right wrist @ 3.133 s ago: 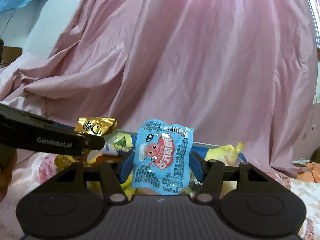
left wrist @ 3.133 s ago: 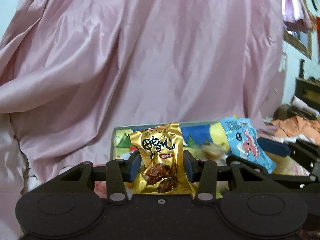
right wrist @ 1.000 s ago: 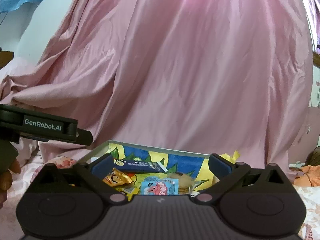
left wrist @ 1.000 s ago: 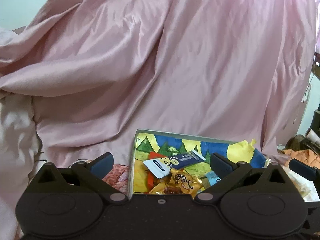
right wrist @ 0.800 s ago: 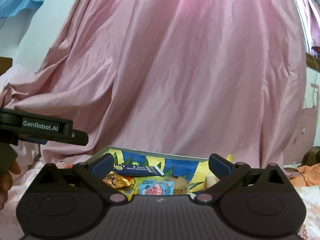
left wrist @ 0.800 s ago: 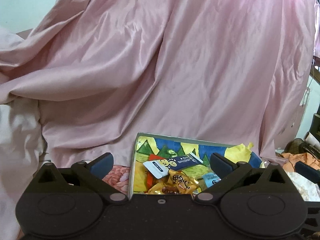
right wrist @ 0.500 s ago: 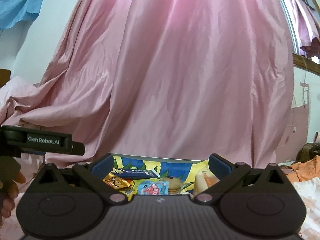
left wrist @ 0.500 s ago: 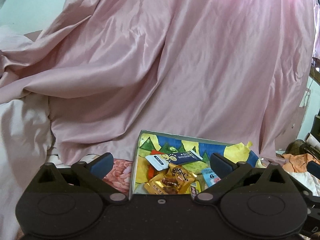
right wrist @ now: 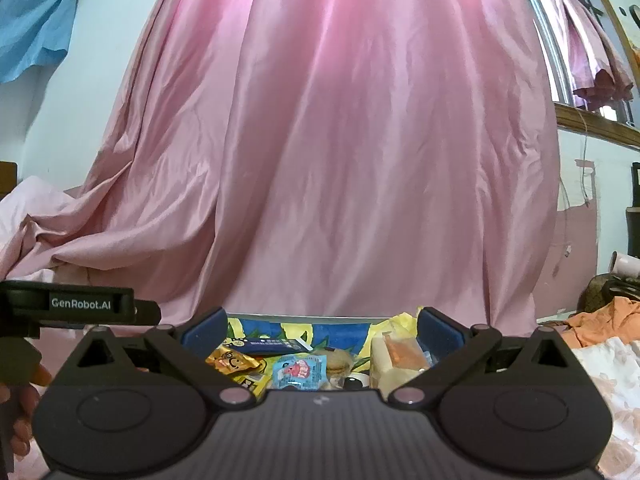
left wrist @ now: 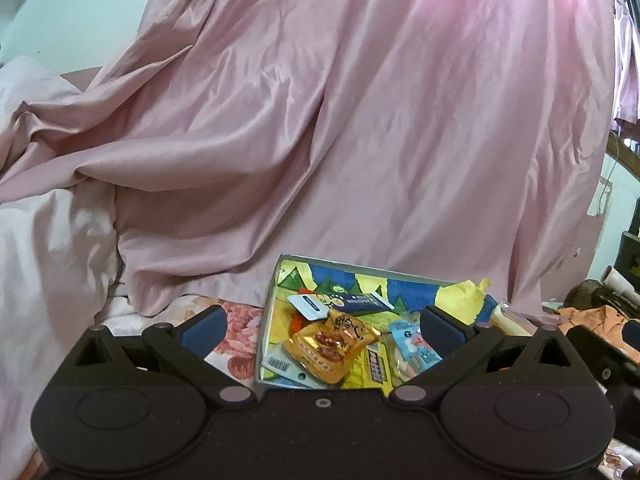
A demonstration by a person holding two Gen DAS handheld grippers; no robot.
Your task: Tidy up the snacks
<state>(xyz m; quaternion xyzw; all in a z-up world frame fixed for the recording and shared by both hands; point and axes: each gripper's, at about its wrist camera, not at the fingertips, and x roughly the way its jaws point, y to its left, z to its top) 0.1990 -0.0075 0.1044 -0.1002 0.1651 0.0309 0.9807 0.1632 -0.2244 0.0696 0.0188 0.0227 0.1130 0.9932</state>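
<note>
A colourful snack box (left wrist: 276, 276) lies on the bed, holding several snacks. A gold packet (left wrist: 332, 344), a light blue packet (left wrist: 412, 346) and a dark blue bar (left wrist: 360, 300) lie inside it. My left gripper (left wrist: 322, 326) is open and empty, just short of the box. My right gripper (right wrist: 322, 330) is open and empty, also in front of the box (right wrist: 320, 330); there the gold packet (right wrist: 232, 360), the blue packet (right wrist: 298, 372) and a pale wrapped bun (right wrist: 394, 360) show between its fingers.
A big pink satin sheet (left wrist: 360, 140) hangs behind the box. Floral bedding (left wrist: 236, 320) lies to the left of the box. Orange cloth (right wrist: 604, 320) lies at the right. The left gripper's body (right wrist: 80, 304) and a hand show at the right wrist view's left edge.
Both grippers let go of their packets, gold from the left and blue from the right, which now lie in the box. Both grippers have since drawn back and tilted upward a little.
</note>
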